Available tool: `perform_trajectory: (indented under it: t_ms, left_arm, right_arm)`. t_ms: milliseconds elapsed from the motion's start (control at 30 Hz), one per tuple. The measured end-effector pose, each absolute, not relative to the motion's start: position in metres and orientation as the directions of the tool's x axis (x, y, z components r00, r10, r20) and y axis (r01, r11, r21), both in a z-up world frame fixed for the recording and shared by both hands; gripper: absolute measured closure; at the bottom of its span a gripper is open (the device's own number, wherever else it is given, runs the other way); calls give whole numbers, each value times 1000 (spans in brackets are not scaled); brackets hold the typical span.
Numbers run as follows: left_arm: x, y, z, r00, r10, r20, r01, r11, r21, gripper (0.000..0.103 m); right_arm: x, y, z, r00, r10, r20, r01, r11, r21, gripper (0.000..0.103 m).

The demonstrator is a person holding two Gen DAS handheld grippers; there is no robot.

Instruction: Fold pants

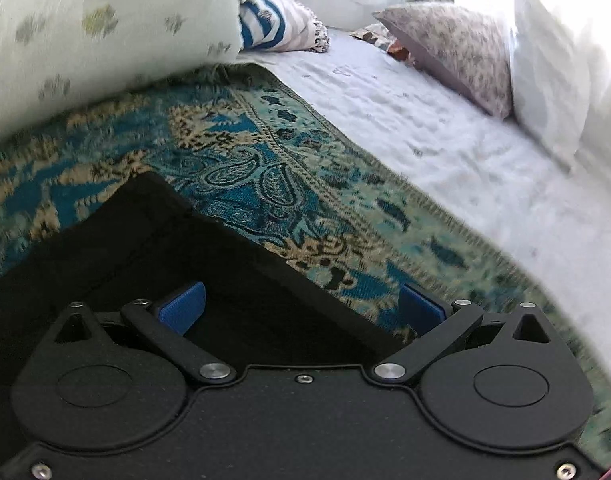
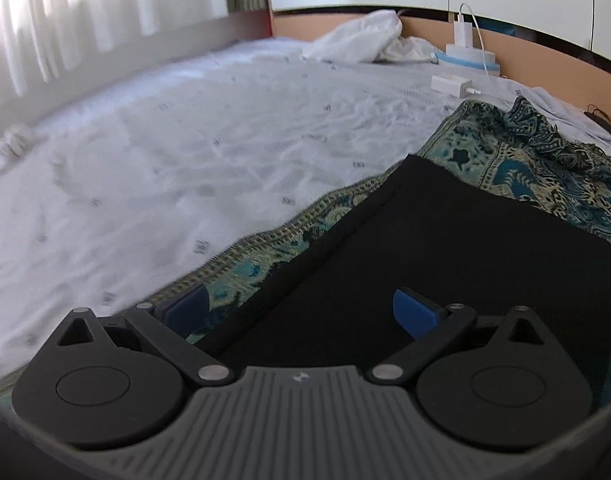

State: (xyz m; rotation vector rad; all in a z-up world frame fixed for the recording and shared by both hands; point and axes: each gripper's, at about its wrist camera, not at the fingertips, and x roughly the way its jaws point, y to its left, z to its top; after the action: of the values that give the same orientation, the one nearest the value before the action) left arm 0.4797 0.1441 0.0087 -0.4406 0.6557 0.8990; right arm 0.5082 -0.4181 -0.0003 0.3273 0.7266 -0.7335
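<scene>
Left claw: the left gripper [image 1: 301,304] is spread wide, blue pads [image 1: 181,306] far apart, nothing pinched. It hangs over a corner of the pants, and one pad sits above the black cloth, the other above the rug.
Right claw: the right gripper [image 2: 301,312] is just as wide, not gripping anything either. The edge of the pants runs between its fingers; can't tell if the pads actually touch the fabric.
Pants: black pants [image 2: 445,248] lie flat and look folded over, on the teal paisley rug [image 1: 265,168].
Rug: spread on the white bedsheet [image 2: 185,152], bunched up at its far end.
Around: pillows [image 1: 453,52] at the head of the bed, white chargers [image 2: 451,83] near the wooden frame.
</scene>
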Motion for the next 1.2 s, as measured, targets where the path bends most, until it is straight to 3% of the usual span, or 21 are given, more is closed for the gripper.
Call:
perform_trajectory:
  t_ms: [133, 167, 233, 300, 333, 367, 400, 433, 533, 767, 1200]
  left_arm:
    - [490, 138, 4, 409, 609, -679, -834, 552, -8, 0]
    - [490, 139, 5, 407, 605, -685, -836, 549, -11, 0]
    - [493, 141, 7, 402, 595, -696, -825, 565, 6, 2]
    - [490, 141, 10, 407, 595, -693, -814, 581, 21, 16]
    - [487, 141, 12, 408, 599, -689, -811, 584, 28, 33]
    - [483, 142, 16, 418, 596, -685, -807, 590, 21, 57]
    - [478, 143, 19, 440, 588, -679, -800, 600, 2, 74]
    - [473, 146, 23, 463, 569, -680, -791, 611, -27, 99]
    - [453, 163, 30, 501, 486, -716, -781, 611, -132, 101]
    - [398, 174, 56, 562, 409, -719, -736, 644, -208, 101]
    - [212, 182, 88, 714, 318, -623, -598, 741, -307, 101]
  right_arm:
    - [519, -417, -10, 488, -540, -686, 710, 702, -47, 1]
    - [519, -419, -10, 496, -529, -688, 712, 701, -26, 8]
    - [517, -418, -6, 496, -551, -671, 714, 698, -45, 40]
    - [514, -417, 0, 501, -552, -666, 703, 709, -59, 63]
    - [511, -419, 2, 506, -546, -668, 697, 715, -56, 83]
    - [508, -421, 4, 512, -538, -669, 695, 717, -45, 93]
    - [502, -424, 7, 518, -529, -672, 699, 715, -24, 98]
    - [496, -428, 10, 523, -521, -674, 705, 709, -2, 98]
    - [471, -437, 19, 551, -507, -663, 704, 709, 43, 99]
    - [398, -457, 52, 621, -474, -624, 679, 723, 126, 99]
    - [201, -487, 78, 707, -397, -585, 636, 719, 280, 99]
